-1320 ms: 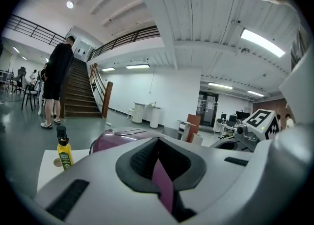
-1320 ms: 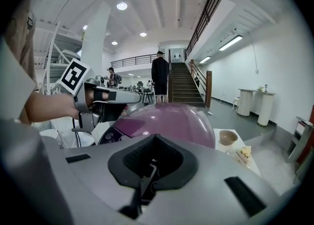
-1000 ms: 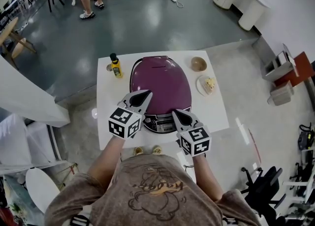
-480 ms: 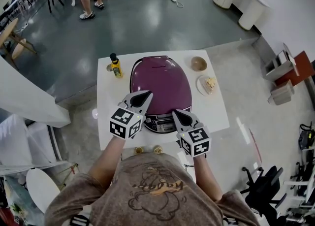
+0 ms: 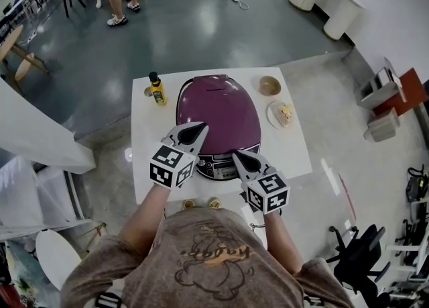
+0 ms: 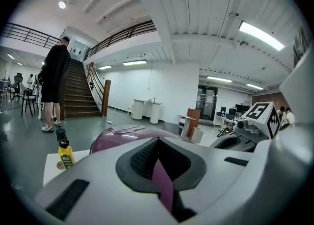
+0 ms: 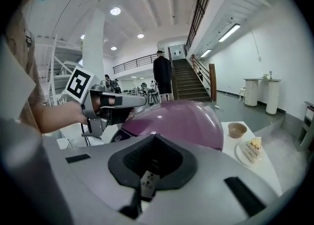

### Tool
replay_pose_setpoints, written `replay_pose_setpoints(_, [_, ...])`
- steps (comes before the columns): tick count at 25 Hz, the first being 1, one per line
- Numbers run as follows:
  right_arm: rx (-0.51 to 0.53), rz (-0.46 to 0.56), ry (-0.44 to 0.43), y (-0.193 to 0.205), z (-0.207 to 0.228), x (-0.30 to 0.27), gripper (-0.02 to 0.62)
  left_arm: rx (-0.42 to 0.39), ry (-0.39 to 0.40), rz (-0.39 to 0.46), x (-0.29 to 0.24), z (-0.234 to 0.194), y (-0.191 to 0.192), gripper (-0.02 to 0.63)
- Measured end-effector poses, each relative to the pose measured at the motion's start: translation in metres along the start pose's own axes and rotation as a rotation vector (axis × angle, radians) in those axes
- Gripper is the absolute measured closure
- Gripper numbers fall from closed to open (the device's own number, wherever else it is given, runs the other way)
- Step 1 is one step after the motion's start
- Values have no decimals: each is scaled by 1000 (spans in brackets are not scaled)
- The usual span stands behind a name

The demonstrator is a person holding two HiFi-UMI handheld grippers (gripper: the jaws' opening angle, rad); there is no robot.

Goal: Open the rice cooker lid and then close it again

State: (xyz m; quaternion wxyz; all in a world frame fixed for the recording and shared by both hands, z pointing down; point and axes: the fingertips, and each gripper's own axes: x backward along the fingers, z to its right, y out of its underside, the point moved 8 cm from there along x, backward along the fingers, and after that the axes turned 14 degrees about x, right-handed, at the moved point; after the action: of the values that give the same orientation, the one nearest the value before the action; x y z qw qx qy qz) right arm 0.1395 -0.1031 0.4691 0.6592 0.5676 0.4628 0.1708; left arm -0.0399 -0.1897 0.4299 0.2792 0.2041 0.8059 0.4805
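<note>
The purple rice cooker sits in the middle of the white tabletop, its domed lid down flat, so the opening has not begun as far as I can judge. The person stands at the lower edge of the frame, facing the control panel, which makes sense: a lid's release would usually be on that front side.

The left gripper has its jaws pressed together with nothing between them, its tip over the lower left of the lid; I can't say whether it touches. The right gripper also has its jaws closed and empty (only a thin slit shows in its own view, with the panel's buttons behind), and it hangs just over the panel's right end. Closed jaws make a blunt poking tip, which I'd guess suits pressing a latch better than pinching it.

The clutter is out of the way: a yellow bottle upper left of the cooker, a small bowl upper right, and a slice of cake on a plate at right, all clear of where the lid would swing.
</note>
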Motion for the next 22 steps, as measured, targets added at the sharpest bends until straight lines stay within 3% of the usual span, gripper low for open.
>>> replay_pose_setpoints(17, [-11,40,10,2,4,1,591,-35,19,-29,1,7,-15,586])
replay_pose_setpoints(22, [-40,50,-5,3,7,1,591,2,39,-48,1,6,-25,586])
